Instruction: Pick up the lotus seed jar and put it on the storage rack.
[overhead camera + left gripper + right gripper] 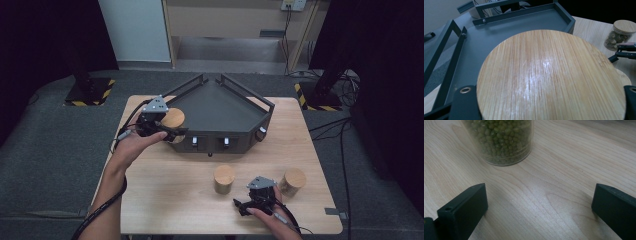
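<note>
**Left gripper holds a lidded jar at the tray's edge; right gripper rests spread on the table**

High view: a wooden table (165, 200) carries a dark angular tray (220, 107) at its far middle. The left gripper (167, 131) is at the tray's left corner, its jaws clamped on a jar with a round wooden lid (173, 118). Near the front edge, a second jar (224, 179) stands at the middle and a third jar (292, 181) toward the right edge. The right gripper (243, 206) sits between them, just in front, with its jaws apart and nothing in them.

Left gripper view: the wooden lid (551, 77) is close up between the jaws, over the tray's (499, 32) flat grey floor, which holds nothing that can be seen. At the right, a lidded glass jar (620, 33) of mixed brownish pieces stands on the table.

Right gripper view: both jaws are spread wide over bare wood (564, 180). Ahead, well apart from them, stands a clear jar (502, 141) packed with small green beans.
</note>
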The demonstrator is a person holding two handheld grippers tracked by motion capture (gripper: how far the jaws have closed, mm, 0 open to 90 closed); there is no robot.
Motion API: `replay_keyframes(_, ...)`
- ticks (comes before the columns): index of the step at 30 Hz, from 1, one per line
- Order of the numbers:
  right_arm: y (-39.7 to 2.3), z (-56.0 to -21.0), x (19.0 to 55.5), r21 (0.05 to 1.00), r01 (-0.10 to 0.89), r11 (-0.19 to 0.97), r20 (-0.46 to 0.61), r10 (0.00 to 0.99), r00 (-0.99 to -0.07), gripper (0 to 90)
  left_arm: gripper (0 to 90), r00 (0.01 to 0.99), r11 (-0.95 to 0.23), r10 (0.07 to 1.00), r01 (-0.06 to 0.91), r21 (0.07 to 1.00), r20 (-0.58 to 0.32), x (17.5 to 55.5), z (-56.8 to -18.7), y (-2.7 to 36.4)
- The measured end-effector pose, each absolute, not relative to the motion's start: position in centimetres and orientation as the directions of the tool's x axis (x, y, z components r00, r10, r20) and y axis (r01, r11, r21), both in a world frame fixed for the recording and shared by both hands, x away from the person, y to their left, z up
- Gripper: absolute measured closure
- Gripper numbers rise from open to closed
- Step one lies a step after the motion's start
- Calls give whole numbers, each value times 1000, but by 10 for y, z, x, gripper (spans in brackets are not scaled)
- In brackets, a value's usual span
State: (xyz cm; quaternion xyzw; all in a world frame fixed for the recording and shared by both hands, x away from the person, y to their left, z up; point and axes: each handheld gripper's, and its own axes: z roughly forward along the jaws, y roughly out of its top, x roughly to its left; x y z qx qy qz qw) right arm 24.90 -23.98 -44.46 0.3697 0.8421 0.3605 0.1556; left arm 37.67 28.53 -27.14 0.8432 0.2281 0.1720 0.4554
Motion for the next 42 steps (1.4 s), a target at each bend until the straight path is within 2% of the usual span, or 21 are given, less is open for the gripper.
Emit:
replay_keyframes(29,-240,-444,249,722,510,468,4,734,-679,5,243,823,-474,560,224,851,95,401,-257,276)
replay_keyframes(42,-240,-445,249,722,509,469,3,733,-680,5,243,807,-468,584,246,849,88,417,-263,272)
